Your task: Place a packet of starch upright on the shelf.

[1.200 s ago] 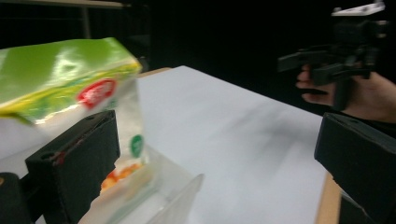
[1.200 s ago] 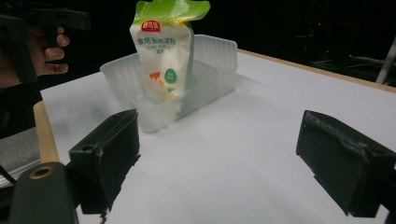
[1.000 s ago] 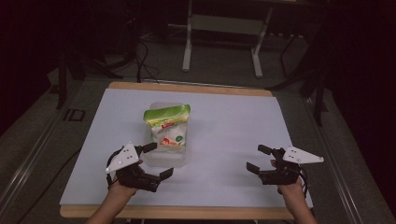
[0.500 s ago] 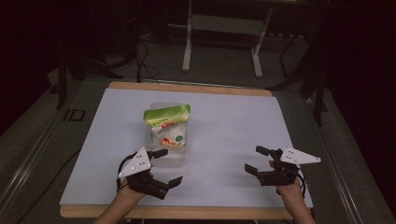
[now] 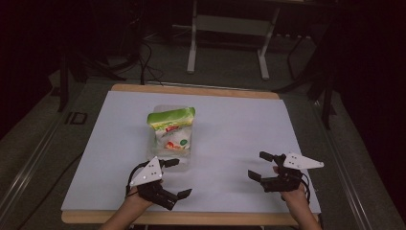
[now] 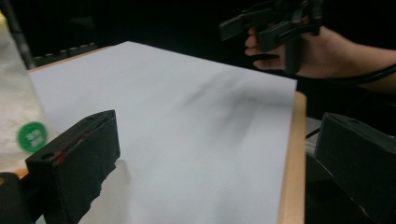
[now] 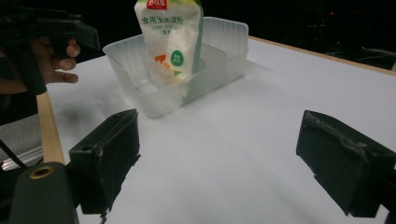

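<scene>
While both claws hang near the front edge of the bench (image 5: 239, 120) with their jaws spread apart and nothing between them, the work looks like a reach for the pouch (image 5: 172, 129) that stands tilted in the clear tub (image 7: 219, 56), left of centre on the white sheet. The left claw (image 5: 173, 178) sits just beside the tub's near end but points across the bench toward the right claw (image 5: 262, 166), so it probably needs to turn toward the pouch before closing. A good grip would likely take the green top band, where the pouch is flat and firm, not the soft belly. The right claw, well apart from the tub, could steady its rim, since such a light tub may slide or tip
</scene>
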Demonstrator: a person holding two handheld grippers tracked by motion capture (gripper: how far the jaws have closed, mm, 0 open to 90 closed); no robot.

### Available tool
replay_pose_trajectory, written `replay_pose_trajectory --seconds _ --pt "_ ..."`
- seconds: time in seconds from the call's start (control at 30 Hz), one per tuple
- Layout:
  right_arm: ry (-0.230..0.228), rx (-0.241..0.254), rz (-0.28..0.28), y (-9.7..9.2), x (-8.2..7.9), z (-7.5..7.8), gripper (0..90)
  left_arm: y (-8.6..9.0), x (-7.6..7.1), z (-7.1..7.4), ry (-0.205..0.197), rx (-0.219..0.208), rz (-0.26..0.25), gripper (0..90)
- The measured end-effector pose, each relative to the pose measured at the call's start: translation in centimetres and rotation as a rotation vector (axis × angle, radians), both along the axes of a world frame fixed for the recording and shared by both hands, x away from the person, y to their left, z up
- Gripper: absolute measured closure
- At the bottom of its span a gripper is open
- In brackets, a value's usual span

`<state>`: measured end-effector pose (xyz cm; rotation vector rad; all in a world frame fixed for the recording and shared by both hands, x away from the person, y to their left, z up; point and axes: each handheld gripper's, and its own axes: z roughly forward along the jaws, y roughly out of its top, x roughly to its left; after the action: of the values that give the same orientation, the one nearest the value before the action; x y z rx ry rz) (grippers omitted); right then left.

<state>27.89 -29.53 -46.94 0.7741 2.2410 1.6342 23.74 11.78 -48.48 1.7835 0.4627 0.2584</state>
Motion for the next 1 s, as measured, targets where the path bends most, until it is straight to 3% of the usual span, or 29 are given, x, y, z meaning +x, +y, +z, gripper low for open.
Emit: replay_pose_trajectory --seconds 0.17,0.23,0.33,0.57,0.8,1.0 --pt "0.000 -0.012 0.002 0.1 0.0 -0.2 13.2 0.3 0.3 -0.5 -0.001 -0.013 -0.017 0.5" --pt "-0.002 -0.014 0.009 0.2 0.0 -0.4 13.2 0.4 0.4 -0.7 -0.010 -0.018 -0.052 0.4" --pt "-0.005 -0.014 0.021 0.3 0.1 -0.6 13.2 0.3 0.6 -1.1 0.010 -0.016 -0.101 0.5" --pt "-0.003 -0.005 0.048 0.5 0.0 -0.9 13.2 0.1 0.8 -1.8 0.021 0.011 -0.112 0.5" --pt "-0.009 -0.016 0.071 0.7 0.2 -1.5 13.2 -0.3 0.6 -2.4 -0.014 0.061 -0.118 0.5" --pt "-0.016 -0.023 0.078 0.6 0.3 -1.6 13.3 -0.4 0.5 -2.4 -0.014 0.054 -0.128 0.4"
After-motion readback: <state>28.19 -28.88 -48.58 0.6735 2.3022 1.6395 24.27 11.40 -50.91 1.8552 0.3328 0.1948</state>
